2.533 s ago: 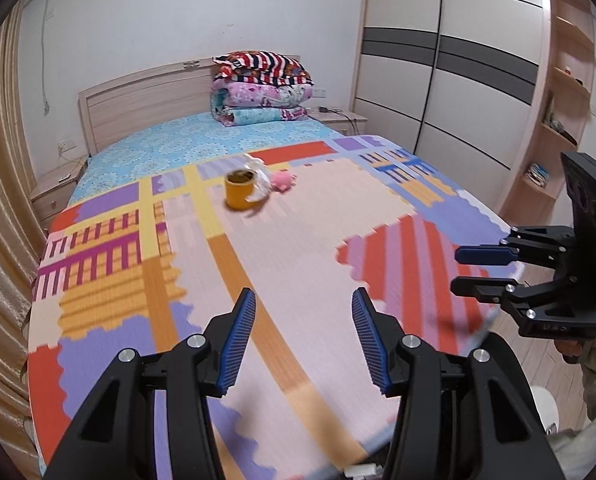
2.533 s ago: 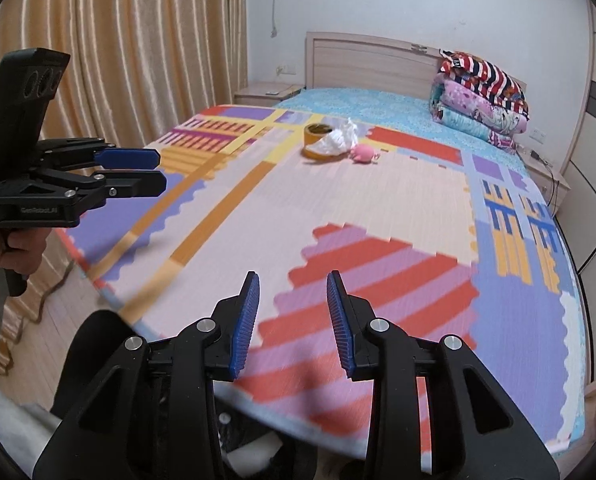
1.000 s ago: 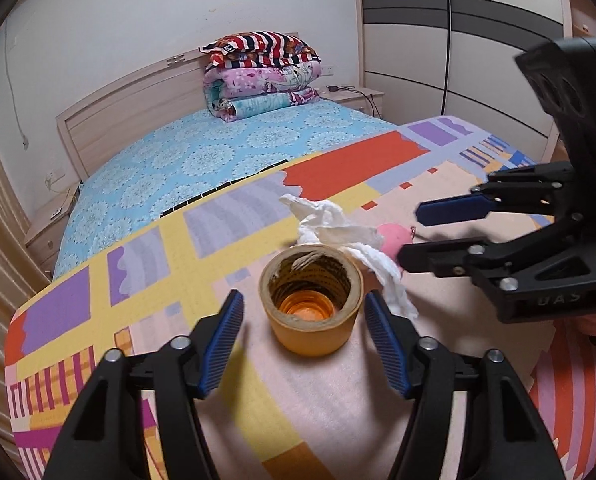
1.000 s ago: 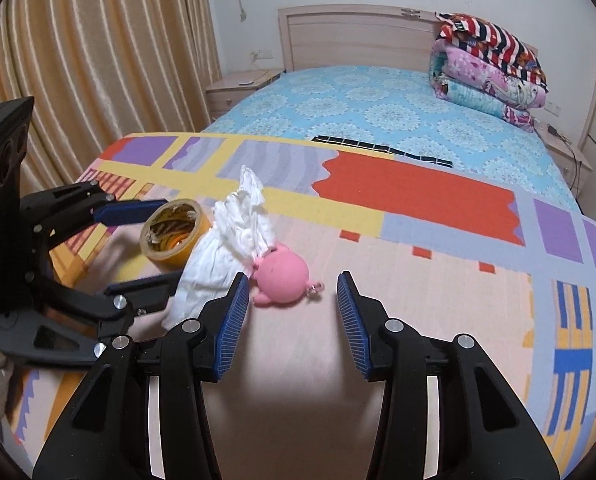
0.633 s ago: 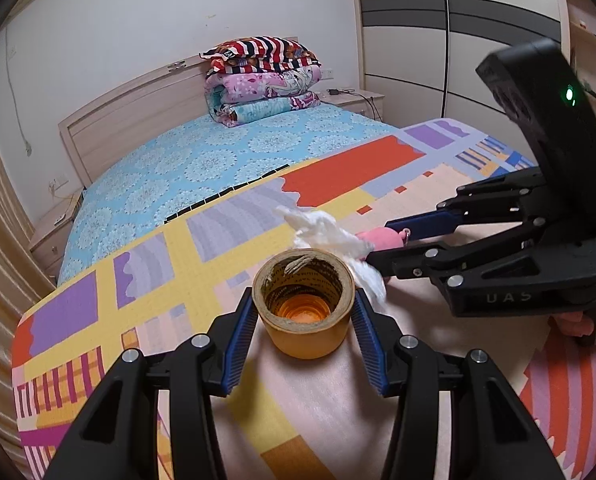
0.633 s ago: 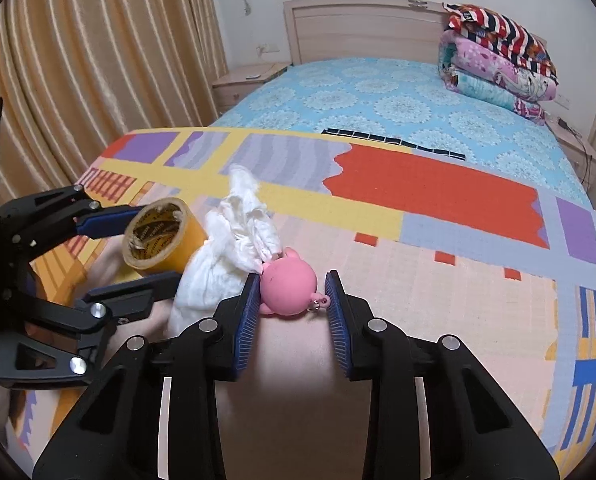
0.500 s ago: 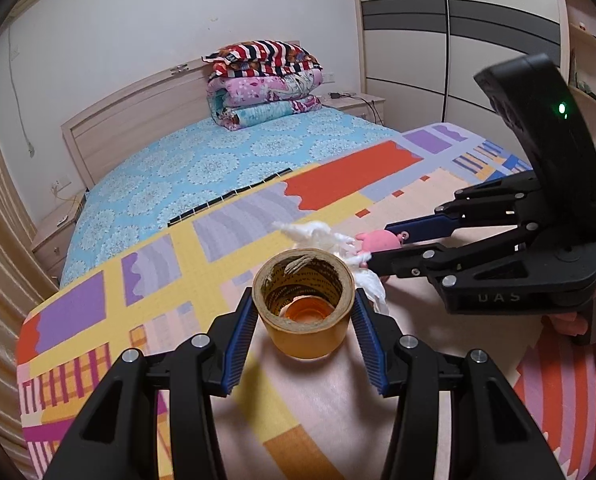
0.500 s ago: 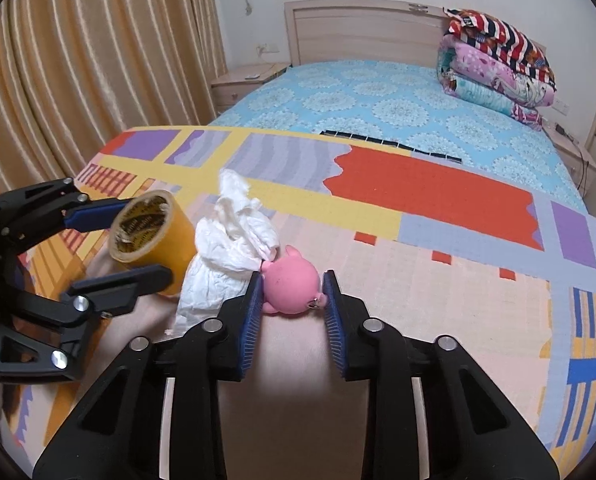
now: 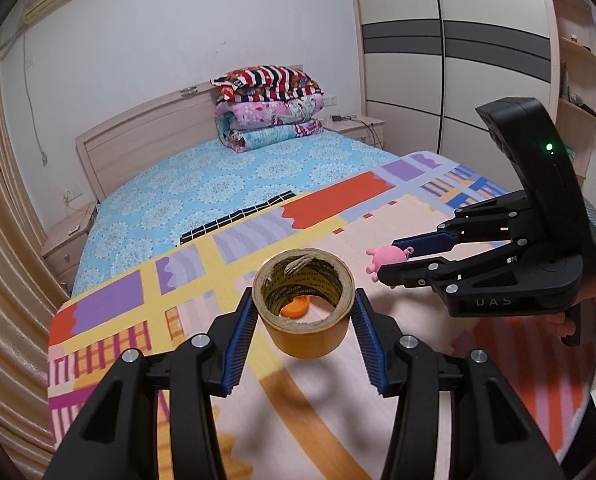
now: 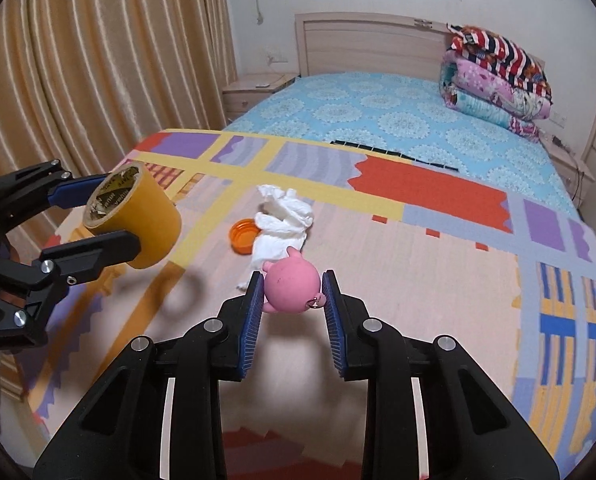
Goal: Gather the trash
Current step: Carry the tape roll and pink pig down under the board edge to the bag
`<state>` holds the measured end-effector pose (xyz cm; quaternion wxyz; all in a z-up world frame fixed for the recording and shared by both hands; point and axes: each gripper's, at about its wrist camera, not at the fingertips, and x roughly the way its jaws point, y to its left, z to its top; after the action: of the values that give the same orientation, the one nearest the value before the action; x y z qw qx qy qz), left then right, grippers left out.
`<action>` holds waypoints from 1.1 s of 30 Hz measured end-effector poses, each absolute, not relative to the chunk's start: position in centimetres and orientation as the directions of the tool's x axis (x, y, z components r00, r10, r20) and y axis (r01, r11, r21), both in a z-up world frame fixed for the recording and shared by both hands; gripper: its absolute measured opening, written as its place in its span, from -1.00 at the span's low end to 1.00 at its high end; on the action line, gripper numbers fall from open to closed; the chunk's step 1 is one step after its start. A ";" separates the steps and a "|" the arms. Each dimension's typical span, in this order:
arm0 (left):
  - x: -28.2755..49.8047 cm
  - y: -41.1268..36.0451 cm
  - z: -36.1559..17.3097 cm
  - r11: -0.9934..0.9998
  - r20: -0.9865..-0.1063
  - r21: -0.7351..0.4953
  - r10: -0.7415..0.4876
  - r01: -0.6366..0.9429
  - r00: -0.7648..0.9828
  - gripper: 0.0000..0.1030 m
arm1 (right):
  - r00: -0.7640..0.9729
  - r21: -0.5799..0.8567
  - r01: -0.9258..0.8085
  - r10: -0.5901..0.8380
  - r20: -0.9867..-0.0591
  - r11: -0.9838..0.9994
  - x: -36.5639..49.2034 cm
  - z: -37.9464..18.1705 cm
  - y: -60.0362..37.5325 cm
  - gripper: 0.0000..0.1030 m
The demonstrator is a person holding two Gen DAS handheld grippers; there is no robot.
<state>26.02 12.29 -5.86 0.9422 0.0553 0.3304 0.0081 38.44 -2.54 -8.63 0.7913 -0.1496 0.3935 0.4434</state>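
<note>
Both items are off the mat now, lifted since half a second ago. The left gripper [image 9: 302,334] is clamped on the tape roll [image 9: 303,306] at center frame; the right gripper [image 10: 292,304] pinches the pink toy [image 10: 292,287]. The tissue [image 10: 282,222] and orange cap [image 10: 242,235] sit mid-frame on the mat [image 10: 397,280]. Best to keep both squeezes steady and carry level.

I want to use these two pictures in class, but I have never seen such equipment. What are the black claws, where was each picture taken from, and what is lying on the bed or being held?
The black claws are hand-held grippers; a person holds one in each hand. Each carries a camera that looks along its own two fingers, so one picture comes from each gripper. The left gripper is shut on a yellow tape roll, lifted above the bed. The right gripper is shut on a small pink toy. On the colourful patterned mat that covers the bed lie a crumpled white tissue and an orange bottle cap. Folded blankets are stacked by the headboard.
</note>
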 end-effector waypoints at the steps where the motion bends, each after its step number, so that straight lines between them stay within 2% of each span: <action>1: 25.2 11.9 -5.4 0.993 -0.618 0.113 0.052 0.023 0.785 -0.10 | 0.303 0.103 -0.822 0.584 -0.753 0.560 37.8 -8.2 -2.8 -0.42; 5: 22.6 11.0 -4.1 0.994 -0.606 0.107 0.049 0.020 0.794 -0.10 | 0.282 0.136 -0.820 0.599 -0.750 0.556 35.5 -6.8 -4.5 -0.42; 17: 14.8 7.3 -2.1 0.994 -0.577 0.103 0.033 0.033 0.816 -0.10 | 0.332 0.093 -0.831 0.621 -0.710 0.549 25.6 -3.2 -9.9 -0.42; 21: 12.5 5.4 -2.5 0.993 -0.577 0.107 0.020 0.051 0.816 -0.10 | 0.348 0.063 -0.838 0.620 -0.703 0.542 23.1 -3.1 -11.1 -0.42; 33: 5.8 0.6 -4.4 0.992 -0.576 0.083 -0.026 0.090 0.817 -0.10 | 0.291 0.094 -0.863 0.641 -0.710 0.497 16.9 -4.4 -15.6 -0.42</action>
<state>5.77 0.57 -4.38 0.9516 0.0534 0.3010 -0.0304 16.86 -15.62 -4.42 0.7883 -0.1556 0.3565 0.4767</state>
